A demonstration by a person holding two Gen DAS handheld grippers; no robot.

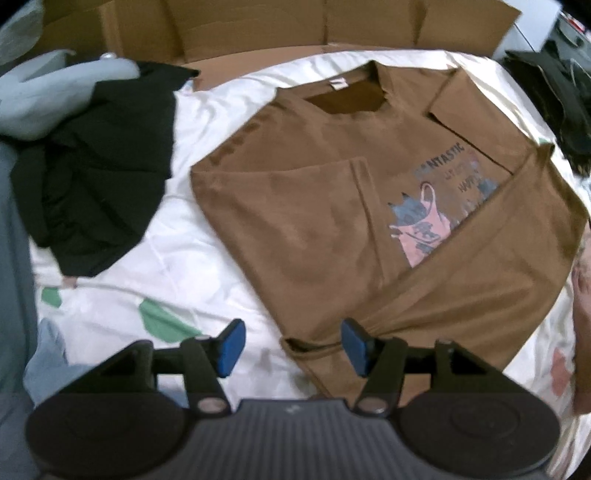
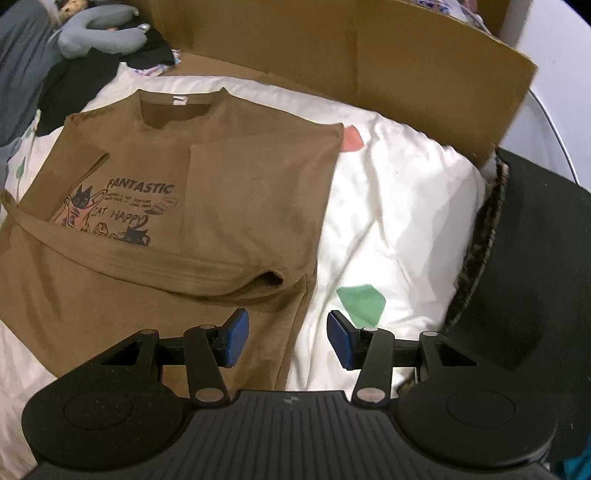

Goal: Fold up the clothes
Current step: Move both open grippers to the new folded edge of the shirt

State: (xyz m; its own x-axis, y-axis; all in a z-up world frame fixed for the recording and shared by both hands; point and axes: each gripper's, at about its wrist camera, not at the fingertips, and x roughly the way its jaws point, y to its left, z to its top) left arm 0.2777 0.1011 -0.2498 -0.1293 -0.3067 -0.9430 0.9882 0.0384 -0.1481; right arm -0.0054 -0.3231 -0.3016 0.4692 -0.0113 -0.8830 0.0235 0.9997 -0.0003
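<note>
A brown T-shirt (image 1: 332, 206) with a cat print lies face up on the white bedsheet (image 1: 177, 236). Both sleeves are folded inward and its lower part is folded up in a slanted band. My left gripper (image 1: 293, 347) hangs open just above the shirt's near left corner, blue pads (image 1: 231, 347) apart and pressing nothing. In the right wrist view the same T-shirt (image 2: 166, 177) fills the left half. My right gripper (image 2: 288, 339) is open over the shirt's right edge, one pad (image 2: 236, 338) above brown cloth, the other above the sheet (image 2: 388, 221).
A black garment (image 1: 99, 166) and a grey plush (image 1: 55, 96) lie left of the shirt. Flattened cardboard (image 1: 295, 29) stands behind the bed, a cardboard wall (image 2: 369, 55) at the back right. Dark clothes (image 1: 554, 92) sit far right; a black item (image 2: 524, 258) borders the sheet.
</note>
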